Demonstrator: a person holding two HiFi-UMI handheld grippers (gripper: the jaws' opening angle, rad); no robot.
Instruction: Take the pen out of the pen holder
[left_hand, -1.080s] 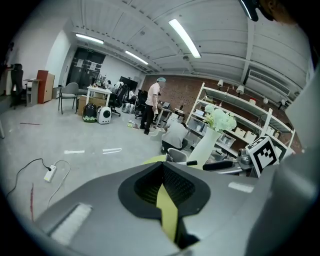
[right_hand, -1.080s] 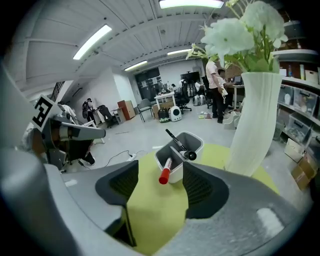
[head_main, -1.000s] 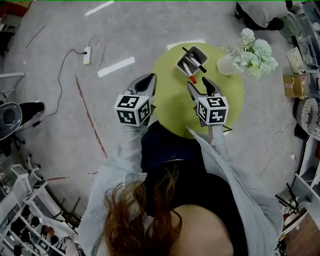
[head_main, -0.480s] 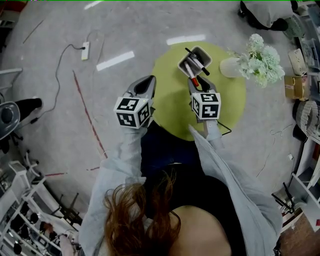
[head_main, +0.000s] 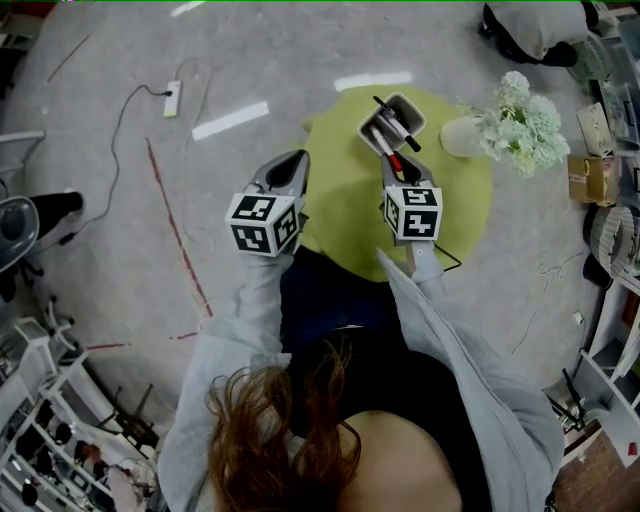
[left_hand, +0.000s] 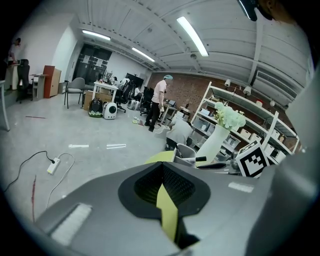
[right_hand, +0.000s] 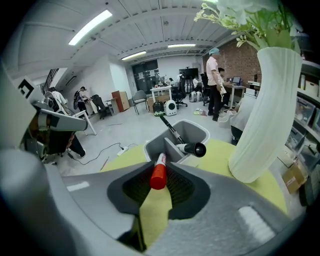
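**thin hold on a cap, with nothing steadying the holder**

seen from the head view, the pen holder (right_hand: 196, 129) stands at 12 o'clock on the round table (right_hand: 215, 161). the right gripper (head_main: 398, 170) comes at it from 6 o'clock. its jaws have just been closing, and they now stand narrow with the red cap of the red-capped pen (right_hand: 158, 175) nipped between the pads. the rest of that pen is still down in the near compartment of the holder.

the hold is on the cap end only, and only at the tips of the jaws. if the cap fits loosely, a pull could take it off and leave the barrel behind. if the pull is not along the pen's own slant, the round cap could roll out of the pads.

the left gripper (left_hand: 161, 169) hangs off the table's edge at about 9 o'clock, jaws together and empty, so nothing braces the holder. a pen that binds against the divider could drag or tip the holder.

the black-capped marker (right_hand: 194, 148) leans just beside the held pen, and the thin black pen (right_hand: 169, 126) stands behind it. a sideways lift could knock either one out.

the white vase (right_hand: 265, 110) stands near, at 2 o'clock. a wide swing that way could strike it.
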